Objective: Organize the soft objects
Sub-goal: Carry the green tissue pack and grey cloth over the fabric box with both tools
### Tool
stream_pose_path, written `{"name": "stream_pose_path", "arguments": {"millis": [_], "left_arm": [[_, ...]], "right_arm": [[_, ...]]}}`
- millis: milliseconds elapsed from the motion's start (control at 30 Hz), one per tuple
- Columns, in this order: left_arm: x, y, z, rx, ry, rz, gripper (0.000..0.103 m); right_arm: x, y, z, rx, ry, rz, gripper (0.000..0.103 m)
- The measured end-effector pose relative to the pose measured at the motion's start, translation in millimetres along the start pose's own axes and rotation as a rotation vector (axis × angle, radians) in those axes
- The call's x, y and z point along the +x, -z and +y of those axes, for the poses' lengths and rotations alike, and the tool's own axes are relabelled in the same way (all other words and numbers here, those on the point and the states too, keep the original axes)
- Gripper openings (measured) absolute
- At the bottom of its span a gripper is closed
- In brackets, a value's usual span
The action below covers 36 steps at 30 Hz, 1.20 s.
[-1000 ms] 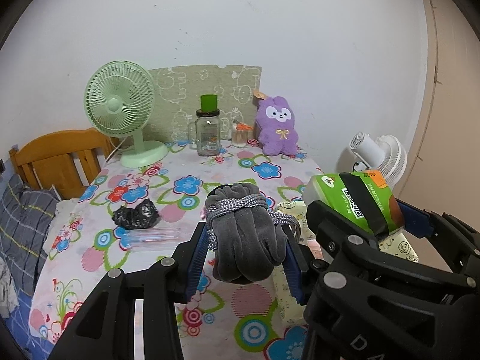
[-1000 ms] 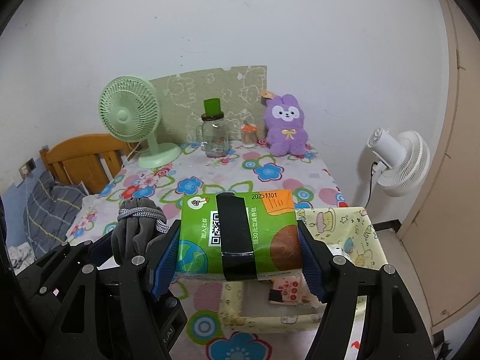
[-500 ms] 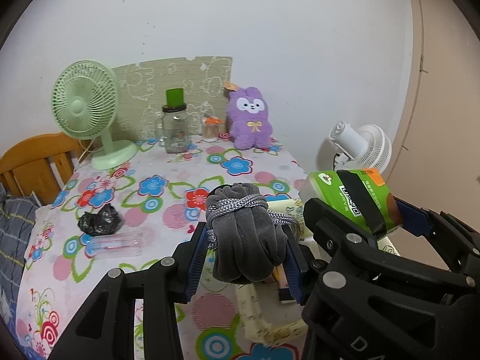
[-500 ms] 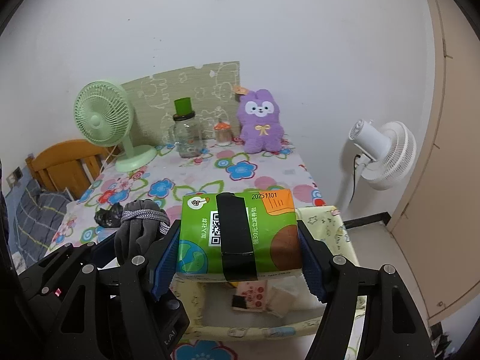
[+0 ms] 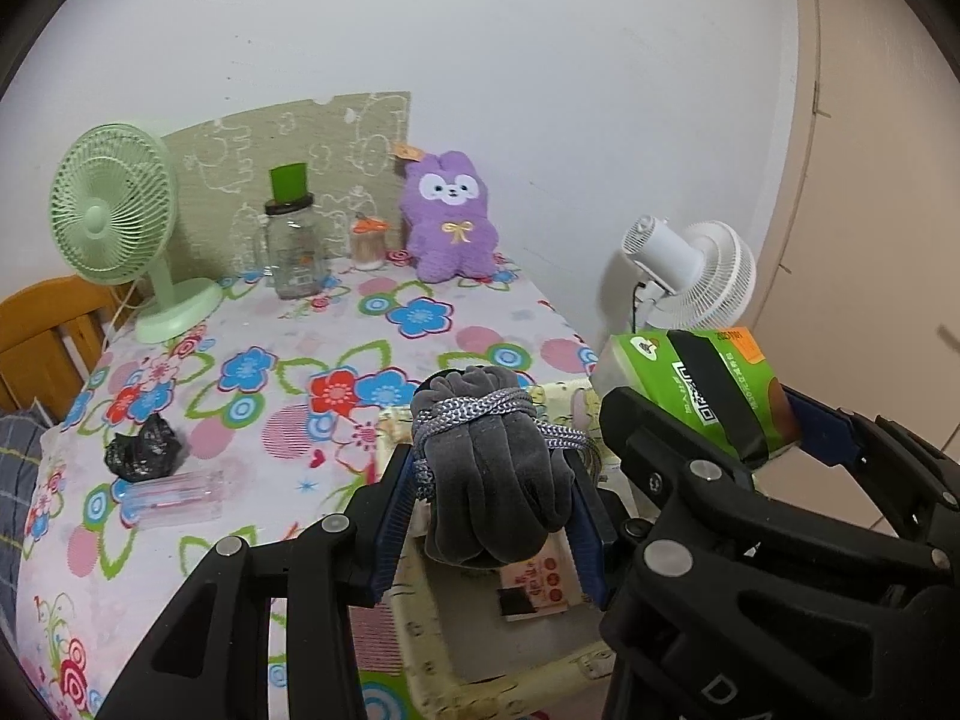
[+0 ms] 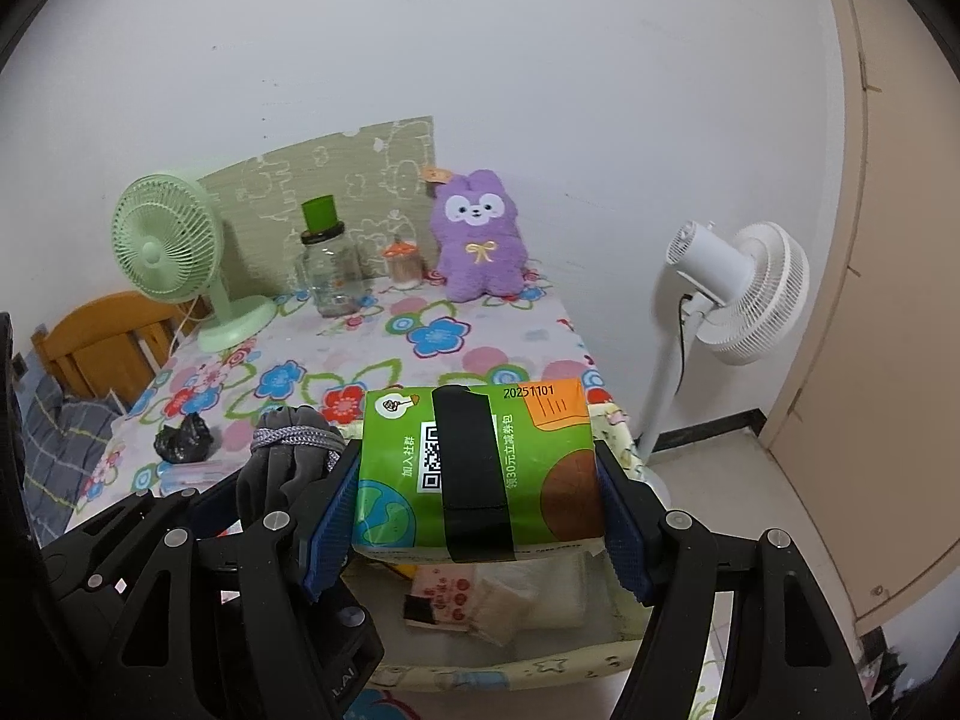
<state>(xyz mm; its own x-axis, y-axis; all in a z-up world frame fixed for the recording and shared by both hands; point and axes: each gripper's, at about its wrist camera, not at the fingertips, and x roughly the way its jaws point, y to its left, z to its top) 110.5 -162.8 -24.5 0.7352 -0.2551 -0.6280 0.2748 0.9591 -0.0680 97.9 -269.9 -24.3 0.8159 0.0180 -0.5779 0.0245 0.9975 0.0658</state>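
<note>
Grey cord-tied bundle [image 5: 489, 468] and green pack [image 6: 480, 468] — both claw-held.

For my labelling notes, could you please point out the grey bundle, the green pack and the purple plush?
grey bundle [image 5: 492, 492], left wrist view, front folds.
green pack [image 6: 396, 480], right wrist view, printed face.
purple plush [image 6: 480, 264], right wrist view, belly.

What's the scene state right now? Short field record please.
left tool: shut on grey velvet bundle tied with cord
right tool: shut on green tissue pack
below both: pale yellow fabric bin, open, small packets inside
bin location: at table's near right corner
still on table: purple plush bunny, black crumpled bag
</note>
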Motion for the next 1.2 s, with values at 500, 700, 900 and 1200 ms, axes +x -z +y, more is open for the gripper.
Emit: {"name": "stream_pose_path", "arguments": {"millis": [500,700,900,1200], "left_arm": [[34.1,0.3,-24.0,0.037,0.051,0.073,0.048],[46.9,3.0,-27.4,0.041,0.056,0.115,0.048],[48.5,12.3,-24.7,0.048,0.039,0.166,0.05],[42.4,23.9,-17.9,0.042,0.039,0.196,0.05]], "right_arm": [[19.7,5.5,-31.3,0.04,0.038,0.042,0.074],[31.1,9.0,-39.5,0.051,0.042,0.07,0.074],[39.1,15.5,-34.7,0.032,0.018,0.099,0.074],[47.9,26.6,-26.3,0.053,-0.038,0.129,0.074]]}}
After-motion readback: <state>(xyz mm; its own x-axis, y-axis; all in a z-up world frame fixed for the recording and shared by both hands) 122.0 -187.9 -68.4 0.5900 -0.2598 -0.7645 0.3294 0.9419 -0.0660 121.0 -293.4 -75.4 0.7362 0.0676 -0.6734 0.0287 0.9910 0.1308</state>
